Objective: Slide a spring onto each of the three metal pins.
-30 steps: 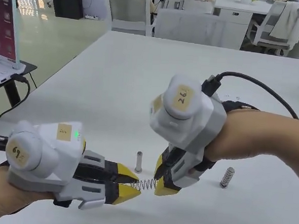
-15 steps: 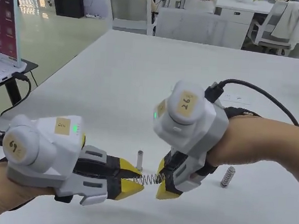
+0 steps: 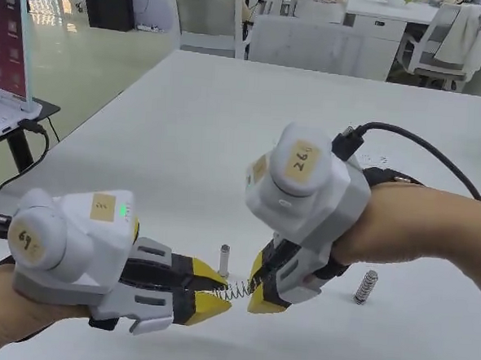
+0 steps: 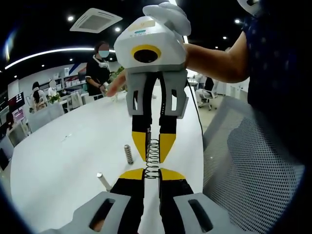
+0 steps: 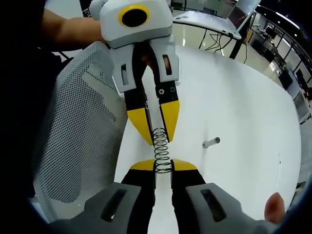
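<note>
Pinching coiled spring (image 3: 235,291); left gripper (image 3: 217,297), right gripper (image 3: 256,294).

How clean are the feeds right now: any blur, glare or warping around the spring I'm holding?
Head view: even light, spring sharp, soft shadows on the table, glare only on the far floor. Left gripper view: fisheye bends the table edge, ceiling lights bright, spring crisp. Right gripper view: same bending, pin clear.

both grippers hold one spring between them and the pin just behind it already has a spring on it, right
Not quite. The head view shows the pin just behind it is bare. The left gripper and right gripper do hold one spring between them.
</note>
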The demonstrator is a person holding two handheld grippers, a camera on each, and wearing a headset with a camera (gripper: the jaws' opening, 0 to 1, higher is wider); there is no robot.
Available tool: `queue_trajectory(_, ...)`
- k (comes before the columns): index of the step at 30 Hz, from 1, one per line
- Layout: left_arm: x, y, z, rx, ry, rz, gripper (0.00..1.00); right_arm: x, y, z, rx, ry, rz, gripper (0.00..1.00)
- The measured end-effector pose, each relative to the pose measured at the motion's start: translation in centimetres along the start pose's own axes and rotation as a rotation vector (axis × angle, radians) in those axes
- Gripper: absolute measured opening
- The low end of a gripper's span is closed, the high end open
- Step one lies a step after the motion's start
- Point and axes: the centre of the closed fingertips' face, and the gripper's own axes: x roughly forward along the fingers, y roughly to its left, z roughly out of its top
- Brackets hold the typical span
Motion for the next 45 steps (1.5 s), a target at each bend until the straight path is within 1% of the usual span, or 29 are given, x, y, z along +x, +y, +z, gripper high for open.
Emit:
queue_trajectory(7,0.1,-0.1,-0.1,0.003,0.009,-0.004,0.03,-0.5,0.2,0.7,-0.012,-0.011,-0.011,0.09)
queue_trajectory(10,0.1,-0.1,-0.2,0.001,0.011,-0.006,0.03,-0.9,0.3,1.5,-0.005,-0.04,-0.007,0.09)
queue_trajectory(11,0.2,-0.2,-0.2,-0.001,0.01,-0.008,0.03,-1.0,0.3,1.7,-0.006,-0.043,-0.007,0.09)
queue_trajectory(22,0.2,-0.3,-0.1,-0.01,0.006,-0.007,0.03,-1.2,0.7,3.1,-0.023,-0.056,-0.004,0.08)
queue_trajectory(29,0.2,-0.2,0.0,-0.013,0.001,-0.003,0.03,-1.2,0.6,3.6,-0.04,-0.046,-0.01,0.08)
queue_trajectory(35,0.2,-0.1,-0.1,-0.015,0.0,0.003,0.03,-1.2,0.5,3.6,-0.047,-0.037,-0.011,0.08)
queue_trajectory(45,0.1,0.0,-0.5,-0.016,0.006,0.006,0.03,-1.0,0.5,4.1,-0.058,-0.041,-0.008,0.08)
